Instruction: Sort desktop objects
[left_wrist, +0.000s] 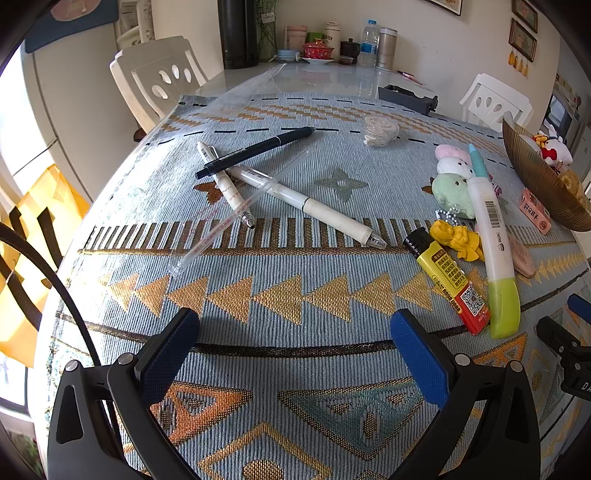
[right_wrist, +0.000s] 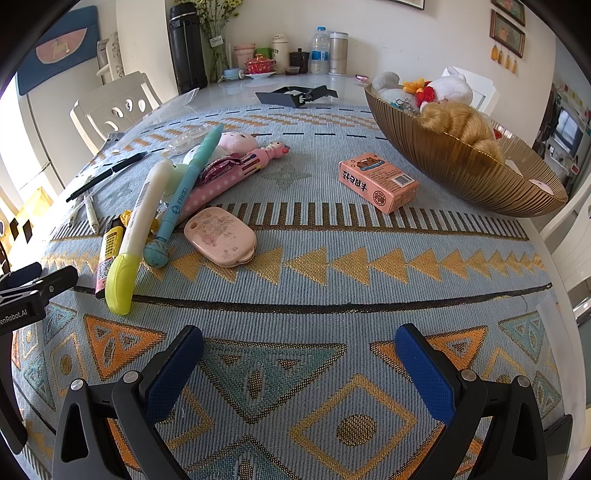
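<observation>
Both grippers hang low over the patterned blue-and-gold cloth (left_wrist: 280, 229), nothing between their blue pads. Left gripper (left_wrist: 295, 354) is spread wide, and so is the right gripper (right_wrist: 299, 365). Ahead of the left one, a black pen (left_wrist: 255, 151) lies across 2 white pens (left_wrist: 306, 203) and a clear thin tube (left_wrist: 236, 214), all crossed in a loose heap. To its right sit a yellow-and-red lighter (left_wrist: 450, 284) and a white pen with a lime cap (left_wrist: 491, 236), side by side, with small plush toys (left_wrist: 452, 177) just beyond. From the right gripper's side, a pink oval case (right_wrist: 220, 236) lies nearest, touching a teal pen (right_wrist: 184, 195) that leans on a pink dotted pen (right_wrist: 229, 177). Farther right, a pink carton (right_wrist: 378, 182) stands near the gold ribbed bowl (right_wrist: 480, 173), which holds soft toys.
</observation>
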